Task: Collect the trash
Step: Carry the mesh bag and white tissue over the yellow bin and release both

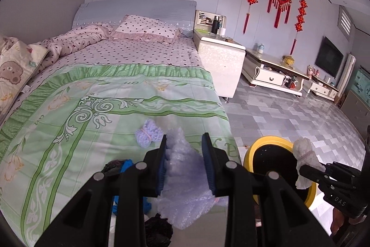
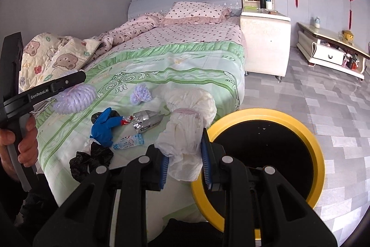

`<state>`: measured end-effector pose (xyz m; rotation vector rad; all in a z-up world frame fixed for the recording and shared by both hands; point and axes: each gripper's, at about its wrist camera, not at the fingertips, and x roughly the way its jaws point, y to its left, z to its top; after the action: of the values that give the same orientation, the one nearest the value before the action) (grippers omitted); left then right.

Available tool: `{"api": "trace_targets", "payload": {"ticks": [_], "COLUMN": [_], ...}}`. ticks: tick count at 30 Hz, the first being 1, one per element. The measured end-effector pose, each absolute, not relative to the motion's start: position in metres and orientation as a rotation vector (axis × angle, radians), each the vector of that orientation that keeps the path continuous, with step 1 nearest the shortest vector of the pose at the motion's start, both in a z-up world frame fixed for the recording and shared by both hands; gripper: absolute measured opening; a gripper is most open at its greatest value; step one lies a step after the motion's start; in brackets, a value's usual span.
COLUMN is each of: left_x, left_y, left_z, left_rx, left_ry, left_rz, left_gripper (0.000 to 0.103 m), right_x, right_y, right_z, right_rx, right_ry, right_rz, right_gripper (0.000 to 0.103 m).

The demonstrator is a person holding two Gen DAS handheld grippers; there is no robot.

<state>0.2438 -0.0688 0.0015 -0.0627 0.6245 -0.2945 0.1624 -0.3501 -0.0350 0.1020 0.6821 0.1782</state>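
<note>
Holding a crumpled piece of pale bubble wrap [image 1: 182, 168], the left gripper [image 1: 184, 152] has its jaws closed partway against the wrap above the foot of the bed [image 1: 97, 94]. In the right wrist view this same wrap [image 2: 74, 98] hangs under the left gripper [image 2: 69, 82] at the far left. The right gripper [image 2: 183, 152] has its jaws pressed onto a white tied diaper bundle [image 2: 187, 122], pink elastic around its middle, held just beside the yellow rim of a black trash bin [image 2: 316, 149] standing on the tiled floor next to the bed. From the left wrist view the bundle [image 1: 304, 154] sits over the bin [image 1: 261, 142] opening.

More trash lies on the green bedspread: a small lilac crocheted piece [image 2: 141, 94], a blue glove [image 2: 104, 126], a silver foil wrapper [image 2: 143, 120], a flattened plastic bottle [image 2: 128, 141] and a black plastic bag [image 2: 92, 159]. A white nightstand [image 2: 266, 38] stands beside the bed.
</note>
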Motion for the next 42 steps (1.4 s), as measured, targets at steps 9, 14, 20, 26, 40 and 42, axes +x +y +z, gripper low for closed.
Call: {"api": "trace_targets", "payload": {"ticks": [9,14,20,26,40,42], "left_x": [0.262,0.27,0.277,0.285,0.288,0.287], "left_y": [-0.128,-0.158,-0.191,-0.217,-0.261,-0.263], "left_z": [-0.004,-0.012,-0.026,-0.043,-0.072,-0.074], "left_rx": [-0.022,-0.011,0.005,0.011,0.008,0.011], "left_ry": [0.65,0.674,0.706,0.743,0.825,0.83], "left_rz": [-0.381,-0.42,-0.457,-0.487,-0.526,-0.529], "left_gripper": [0.027,0.027,0.027,0.027,0.028,0.028], "right_x": [0.164,0.167,0.173,0.179,0.188,0.188], "right_y": [-0.397,-0.418,-0.441,-0.457,-0.481,-0.484], "right_z": [-0.034,-0.038,-0.05,-0.065,-0.087,-0.088], "right_rx": [0.138,0.164,0.201,0.231,0.292,0.293], "right_ry": [0.674,0.677,0.699,0.726,0.761,0.763], "right_rz": [0.096,0.062,0.03,0.004,-0.055,-0.062], "right_gripper": [0.024,0.024,0.024,0.024,0.025,0.025]}}
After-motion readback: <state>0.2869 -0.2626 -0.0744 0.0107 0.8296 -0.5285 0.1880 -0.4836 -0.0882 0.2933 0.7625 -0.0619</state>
